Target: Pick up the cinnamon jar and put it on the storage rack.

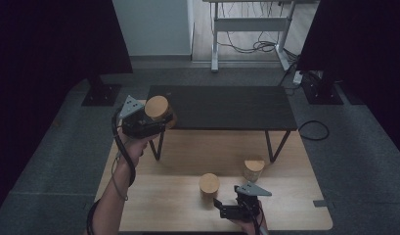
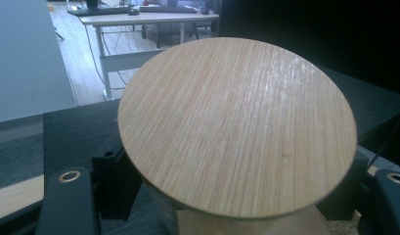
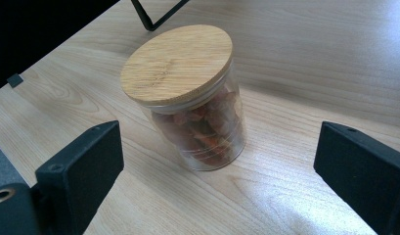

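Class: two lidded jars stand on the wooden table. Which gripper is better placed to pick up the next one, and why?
Right. The right gripper is open just before the near jar; the left gripper already clamps a jar aloft.

In the left gripper view, the bamboo lid [image 2: 236, 127] is hiding nearly all of the jar beneath it, so its contents cannot be told. In the high view, the right hand [image 1: 249, 226] is running off the bottom edge, and the far jar [image 1: 254, 169] is probably too small to identify its fill.
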A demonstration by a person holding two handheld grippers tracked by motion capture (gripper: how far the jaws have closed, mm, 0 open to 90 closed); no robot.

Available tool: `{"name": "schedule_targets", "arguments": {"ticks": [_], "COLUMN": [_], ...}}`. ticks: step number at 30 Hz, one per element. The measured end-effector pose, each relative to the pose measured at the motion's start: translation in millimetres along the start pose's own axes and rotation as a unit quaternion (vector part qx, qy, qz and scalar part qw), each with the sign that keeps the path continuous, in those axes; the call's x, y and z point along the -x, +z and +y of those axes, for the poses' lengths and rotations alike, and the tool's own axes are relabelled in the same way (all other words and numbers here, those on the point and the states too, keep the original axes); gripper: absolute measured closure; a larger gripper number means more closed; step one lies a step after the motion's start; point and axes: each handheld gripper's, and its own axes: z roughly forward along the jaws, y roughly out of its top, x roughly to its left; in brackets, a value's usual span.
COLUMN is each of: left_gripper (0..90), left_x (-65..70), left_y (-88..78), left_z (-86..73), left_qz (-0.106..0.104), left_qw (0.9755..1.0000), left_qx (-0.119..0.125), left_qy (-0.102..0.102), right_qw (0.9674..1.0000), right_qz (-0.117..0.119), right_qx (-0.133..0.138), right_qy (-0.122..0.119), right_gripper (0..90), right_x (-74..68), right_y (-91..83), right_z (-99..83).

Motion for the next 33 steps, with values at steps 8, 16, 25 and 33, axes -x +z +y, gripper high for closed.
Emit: {"name": "schedule_targets", "arguments": {"ticks": [8,16,25,33], "left_gripper": [25.5,25.5,25.5,25.5], "left_x": [4.2,7.9,8.4,13.1], "left_y": [14.5,29.6,42.8,47.9], "left_z": [4.9,2.4,1.6,8.3], "left_qz": [0.012,0.025,0.025,0.029], "left_qw": [0.9999,0.9996,0.9996,0.9994], "left_qx": [-0.006,-0.004,0.001,-0.004], "left_qy": [0.011,0.013,0.012,0.020], "right_qw": [0.9999,0.9998,0.9999,0.9999], "right_qz": [-0.006,-0.011,-0.010,-0.010], "right_qx": [-0.005,-0.008,-0.007,-0.004], "right_qy": [-0.009,-0.012,-0.012,-0.013], "right_gripper": [3.7,3.7,3.6,3.7], "right_x": [-2.7,-3.2,-2.5,-2.7], "right_y": [2.5,3.3,2.5,0.9], "right_z": [-0.1,-0.2,0.1,0.1]}}
